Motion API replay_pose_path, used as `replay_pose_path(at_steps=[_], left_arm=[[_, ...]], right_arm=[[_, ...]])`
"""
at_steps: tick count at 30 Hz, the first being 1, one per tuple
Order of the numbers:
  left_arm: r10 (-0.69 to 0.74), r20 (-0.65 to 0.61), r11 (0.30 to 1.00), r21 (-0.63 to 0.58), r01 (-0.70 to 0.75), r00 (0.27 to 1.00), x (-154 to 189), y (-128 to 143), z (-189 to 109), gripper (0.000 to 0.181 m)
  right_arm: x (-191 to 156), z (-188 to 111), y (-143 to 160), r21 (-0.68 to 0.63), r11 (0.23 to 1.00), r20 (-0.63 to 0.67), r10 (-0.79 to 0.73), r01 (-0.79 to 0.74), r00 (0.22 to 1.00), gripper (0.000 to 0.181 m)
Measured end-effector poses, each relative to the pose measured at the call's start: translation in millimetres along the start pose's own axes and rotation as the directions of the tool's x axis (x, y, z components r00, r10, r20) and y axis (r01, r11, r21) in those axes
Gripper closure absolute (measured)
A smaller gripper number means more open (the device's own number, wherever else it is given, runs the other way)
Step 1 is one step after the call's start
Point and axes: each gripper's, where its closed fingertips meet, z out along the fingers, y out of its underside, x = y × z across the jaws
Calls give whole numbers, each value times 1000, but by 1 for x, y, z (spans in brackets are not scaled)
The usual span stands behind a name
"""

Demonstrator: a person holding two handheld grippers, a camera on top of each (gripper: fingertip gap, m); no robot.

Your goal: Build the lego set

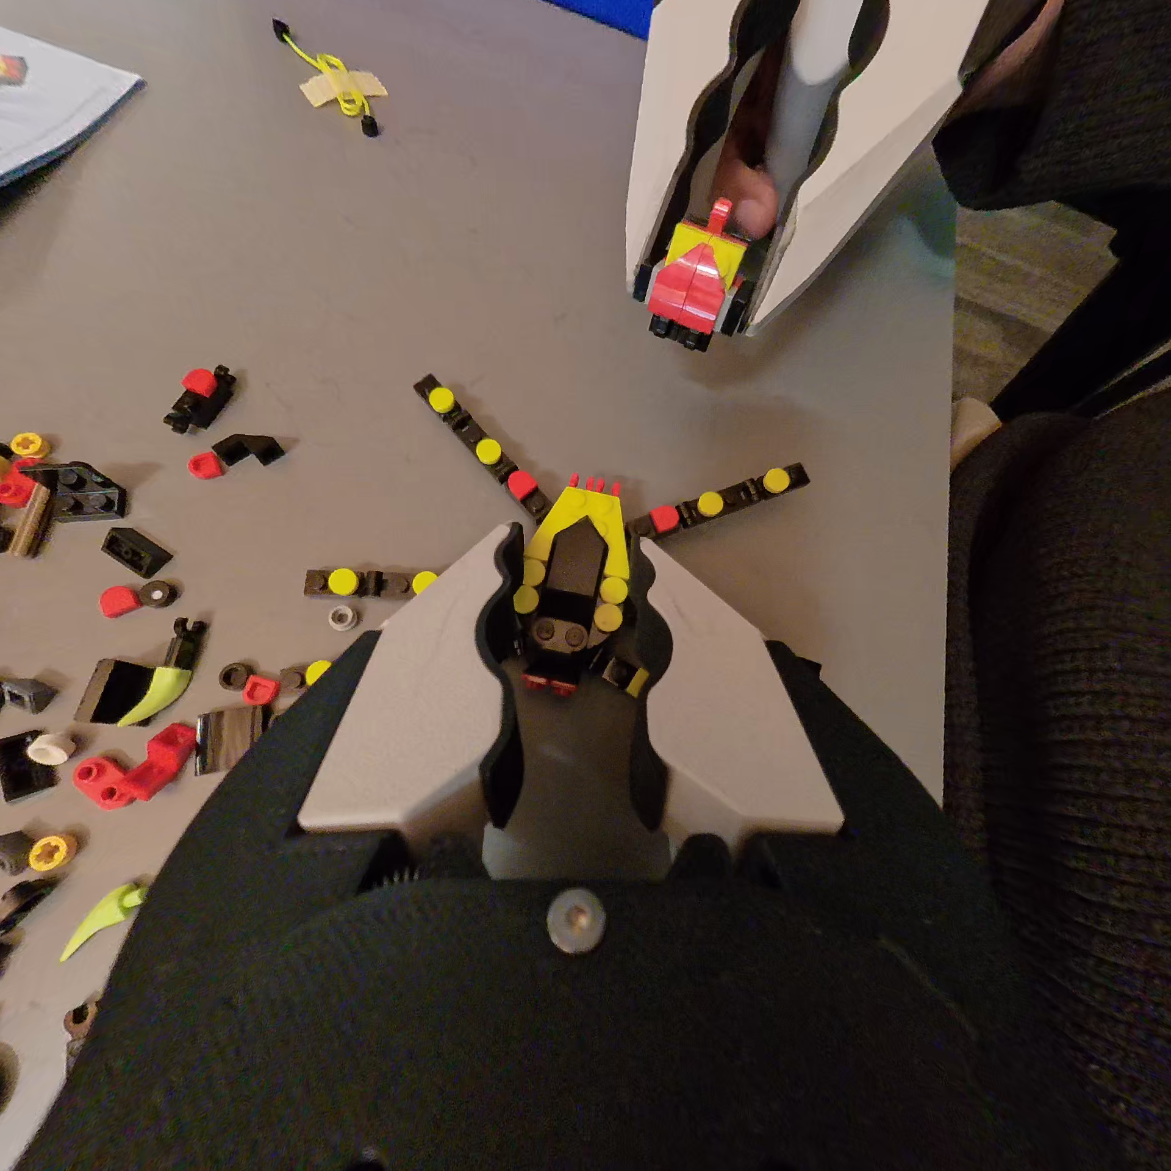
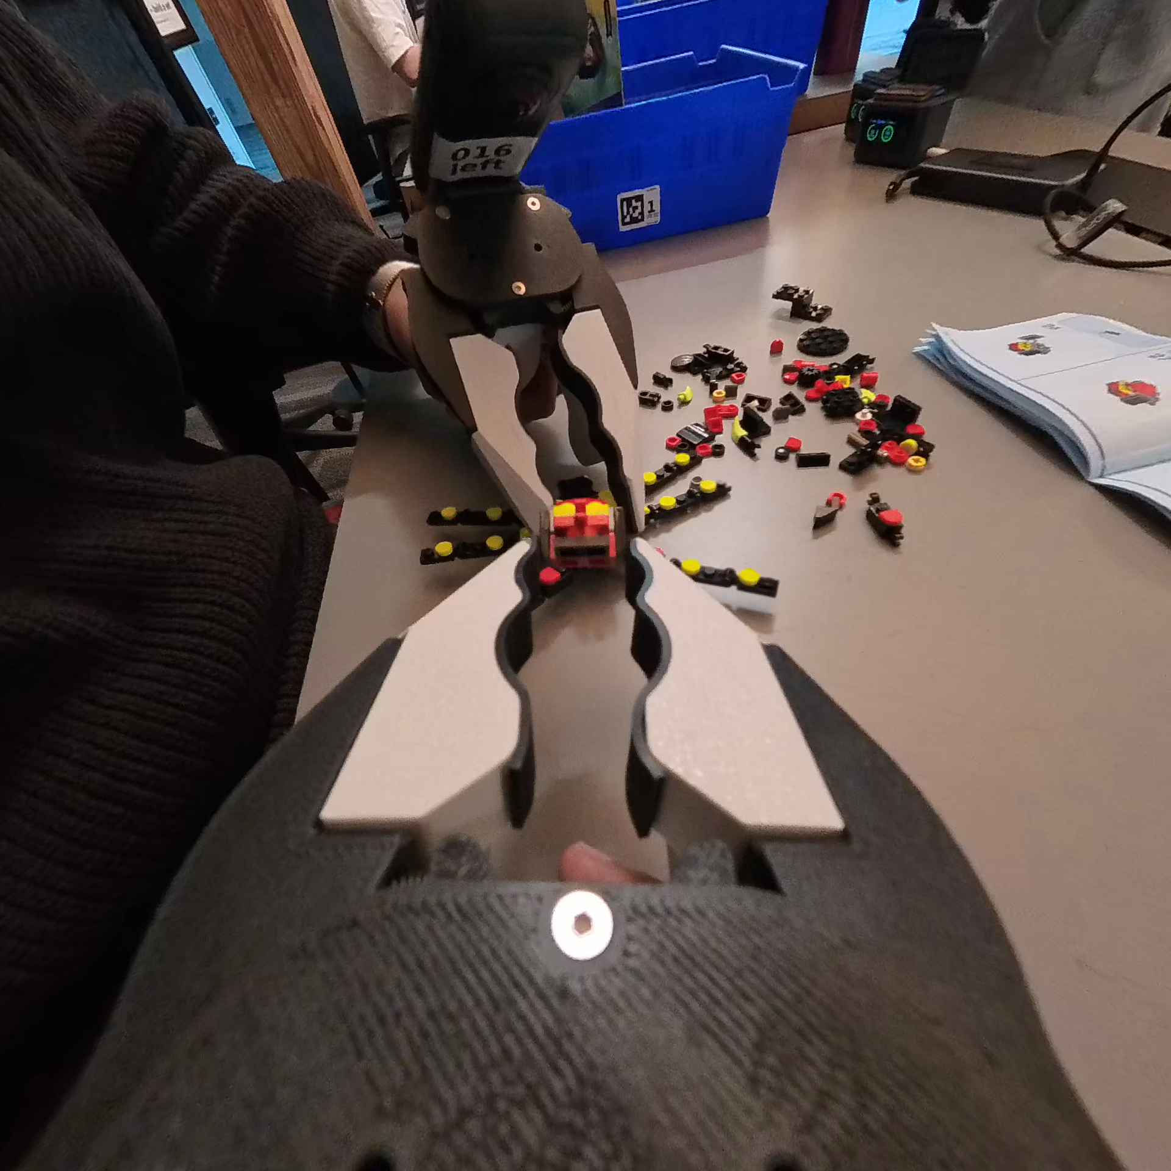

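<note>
1. Near the desk's front edge, the yellow-and-black lego body (image 1: 573, 570) sits on the grey desk (image 1: 443, 253), with black legs (image 1: 481, 443) dotted yellow and red splayed out around it.
2. Clamped on that body from both sides is the left hand-held gripper (image 1: 573, 538), its fingers pressed against the yellow flanks.
3. Just beyond, the right hand-held gripper (image 1: 694, 304) is closed tight on a small red-and-yellow lego block (image 1: 691, 285), held above the desk and apart from the body in the left wrist view; from the right wrist view the block (image 2: 580, 532) lines up right at the left hand-held gripper's tips (image 2: 586, 507).
4. Loose black, red and yellow pieces (image 2: 836, 405) lie scattered farther off.
5. An open instruction booklet (image 2: 1064, 386) rests beyond them, and blue bins (image 2: 684, 139) stand at the back.
</note>
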Motion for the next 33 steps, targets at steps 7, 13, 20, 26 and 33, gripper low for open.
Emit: replay_pose_path(at_steps=[7,13,20,26,33], left_arm=[[-29,-18,999,37,30,999,0,-6,-5,151],[-31,-24,999,33,32,999,0,-5,-4,151],[-35,-30,998,49,36,999,0,-7,-6,151],[-61,-50,992,111,66,997,-1,-17,-14,151],[-80,-102,979,180,98,992,2,-29,-22,151]], right_arm=[[-2,-2,-3,11,1000,-2,-8,8,1000,157],[-3,-1,-3,10,1000,4,-3,3,1000,157],[-4,-1,-6,26,1000,11,8,-8,1000,157],[-4,-7,-20,107,992,26,57,-60,998,157],[-2,-8,-19,102,993,12,51,-52,999,157]])
